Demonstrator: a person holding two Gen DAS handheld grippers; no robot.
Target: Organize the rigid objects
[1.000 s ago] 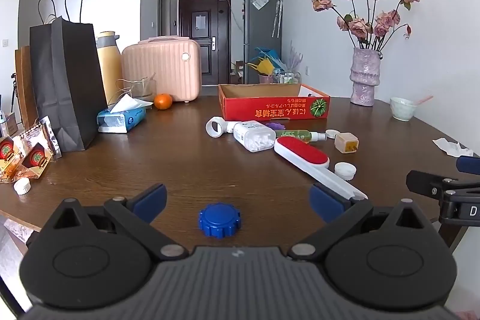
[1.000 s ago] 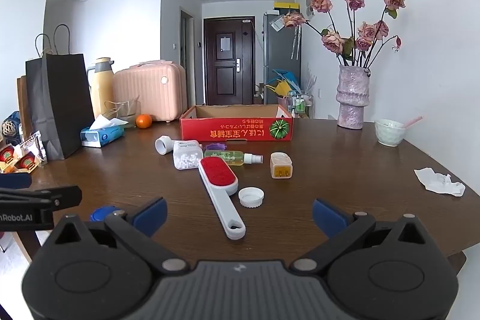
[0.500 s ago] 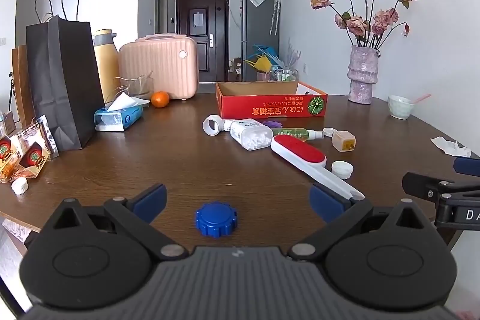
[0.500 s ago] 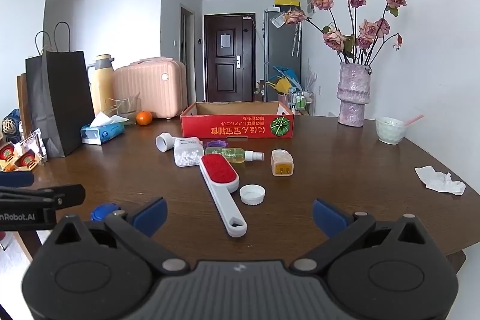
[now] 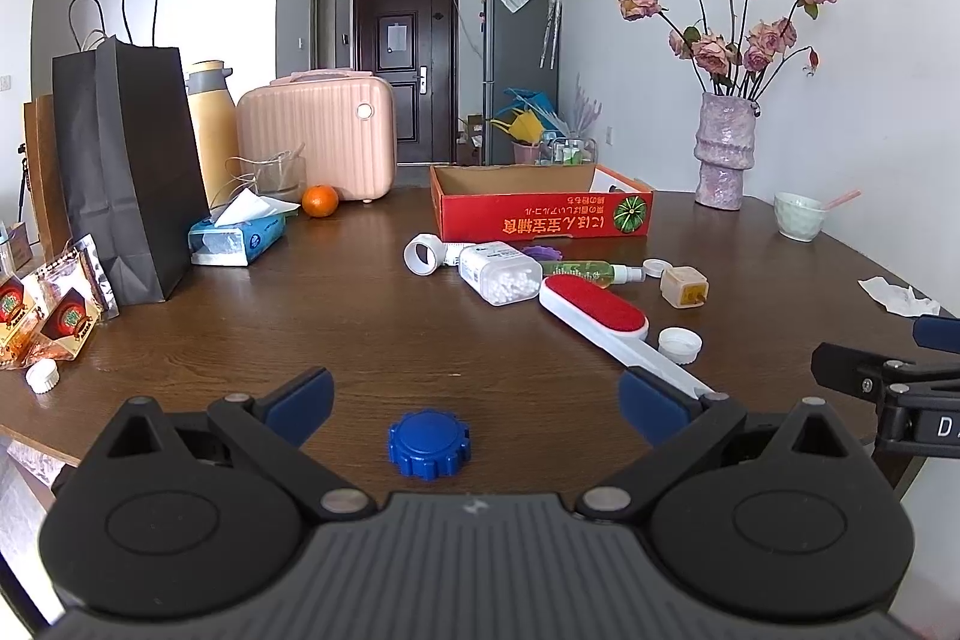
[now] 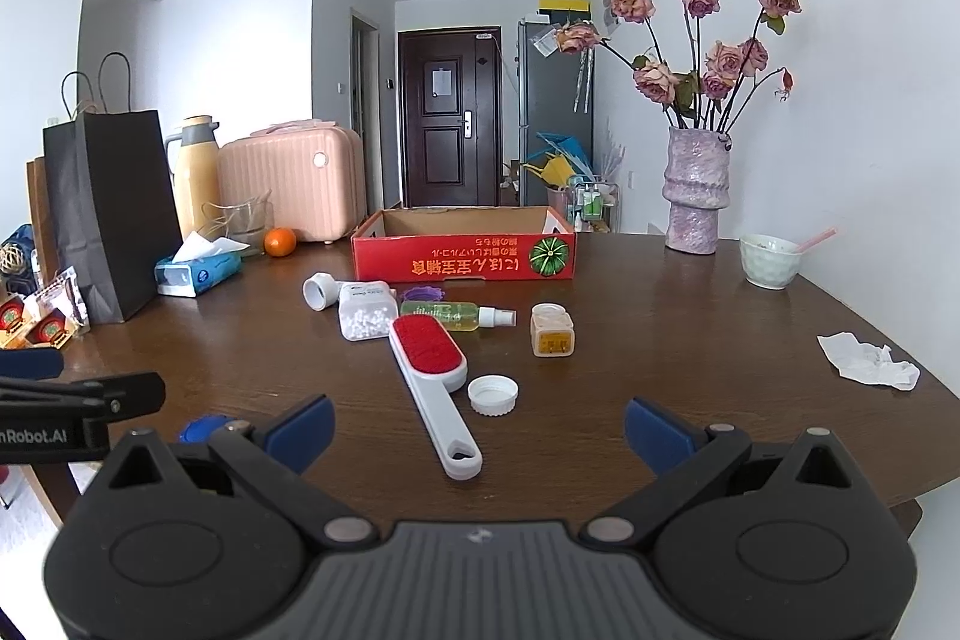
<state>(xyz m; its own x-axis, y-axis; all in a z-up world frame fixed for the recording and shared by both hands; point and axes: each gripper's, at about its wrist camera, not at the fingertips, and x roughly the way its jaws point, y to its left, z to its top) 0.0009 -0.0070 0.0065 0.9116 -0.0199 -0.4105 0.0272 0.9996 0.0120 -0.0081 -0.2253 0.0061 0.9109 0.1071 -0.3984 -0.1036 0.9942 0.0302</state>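
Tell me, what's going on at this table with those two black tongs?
A person holds tongs in each hand, tidying loose items on a wooden table. Both are open and empty. The left tongs hover just behind a blue cap; the right tongs face the red lint brush and a white cap. The red cardboard box beyond looks like the likely destination; nothing has been picked up.

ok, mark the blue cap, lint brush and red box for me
blue cap (image 5: 428, 445), left wrist view, centre of its top face
lint brush (image 6: 427, 344), right wrist view, middle of the red pad
red box (image 6: 462, 262), right wrist view, printed front wall
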